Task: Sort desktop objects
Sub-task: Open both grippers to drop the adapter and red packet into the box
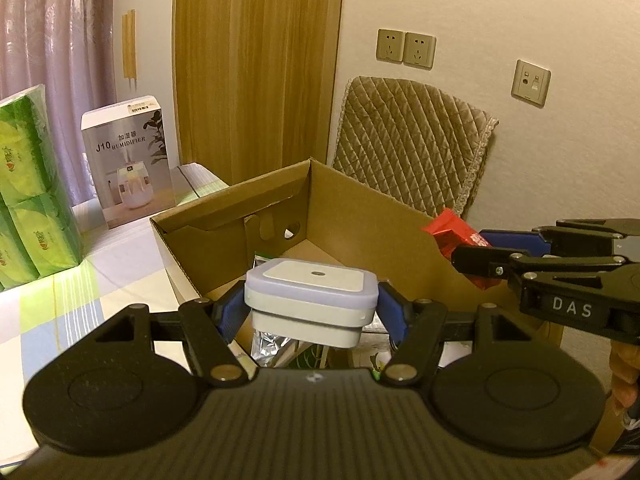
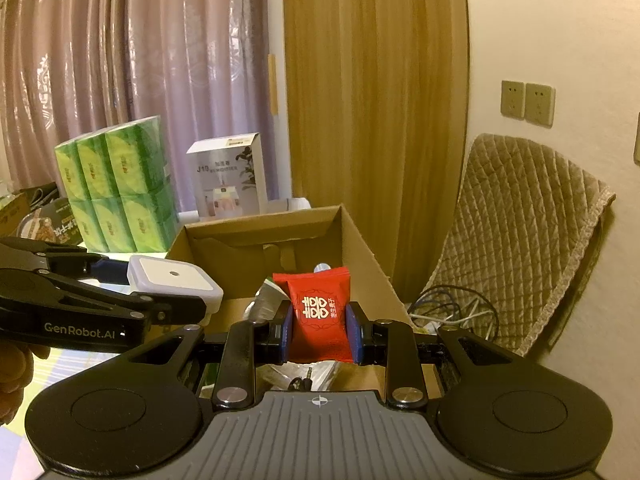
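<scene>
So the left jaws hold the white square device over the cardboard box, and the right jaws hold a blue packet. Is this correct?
Not quite: the packet in the right jaws is red, as the right wrist view shows. The left jaws do hold the white square device over the cardboard box.

Pretty cozy room: pinkish curtains [image 2: 120, 80] around 10 o'clock, a wooden door [image 2: 372, 120] at 12, cream wall [image 1: 500, 8] with twin sockets [image 1: 406, 49] at 2, and a quilted chair cover [image 1: 412, 144] just below. Warm dim lighting.
</scene>
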Available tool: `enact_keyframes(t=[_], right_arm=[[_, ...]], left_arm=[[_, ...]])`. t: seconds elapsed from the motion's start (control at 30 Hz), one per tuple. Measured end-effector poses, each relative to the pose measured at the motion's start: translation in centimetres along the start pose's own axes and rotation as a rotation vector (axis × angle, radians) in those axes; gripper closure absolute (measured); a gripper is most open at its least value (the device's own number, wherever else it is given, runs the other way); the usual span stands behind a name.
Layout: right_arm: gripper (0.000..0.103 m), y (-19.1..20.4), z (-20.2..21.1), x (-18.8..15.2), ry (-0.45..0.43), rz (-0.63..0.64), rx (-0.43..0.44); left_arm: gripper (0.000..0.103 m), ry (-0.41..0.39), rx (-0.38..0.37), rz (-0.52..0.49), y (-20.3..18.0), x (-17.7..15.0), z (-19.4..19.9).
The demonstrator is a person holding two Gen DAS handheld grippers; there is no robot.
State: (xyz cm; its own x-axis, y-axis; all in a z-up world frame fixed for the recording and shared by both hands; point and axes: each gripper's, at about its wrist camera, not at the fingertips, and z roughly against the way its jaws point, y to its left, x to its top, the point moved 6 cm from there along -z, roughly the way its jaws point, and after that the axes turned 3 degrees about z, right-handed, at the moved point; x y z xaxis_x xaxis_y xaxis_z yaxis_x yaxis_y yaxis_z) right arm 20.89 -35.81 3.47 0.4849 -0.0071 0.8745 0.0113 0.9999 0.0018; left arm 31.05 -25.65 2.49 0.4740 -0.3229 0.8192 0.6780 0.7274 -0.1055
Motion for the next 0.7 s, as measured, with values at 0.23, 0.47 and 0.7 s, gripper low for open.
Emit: enact_keyframes(t=[0.23,0.47,0.7], right_arm=[[0.078,0.1,0.0,0.0,0.001,-0.002,0.002],[0.078,0.1,0.0,0.0,0.002,-0.002,0.004],[0.078,0.4,-0.1,-0.3,0.004,-0.001,0.016]], left_arm=[[0.039,-0.001,0.004,0.004,0.4,0.1,-0.2],[0.039,0.000,0.023,0.012,1.1,0.0,-0.1],[0.039,0.009,0.032,0.000,1.1,-0.2,0.0]])
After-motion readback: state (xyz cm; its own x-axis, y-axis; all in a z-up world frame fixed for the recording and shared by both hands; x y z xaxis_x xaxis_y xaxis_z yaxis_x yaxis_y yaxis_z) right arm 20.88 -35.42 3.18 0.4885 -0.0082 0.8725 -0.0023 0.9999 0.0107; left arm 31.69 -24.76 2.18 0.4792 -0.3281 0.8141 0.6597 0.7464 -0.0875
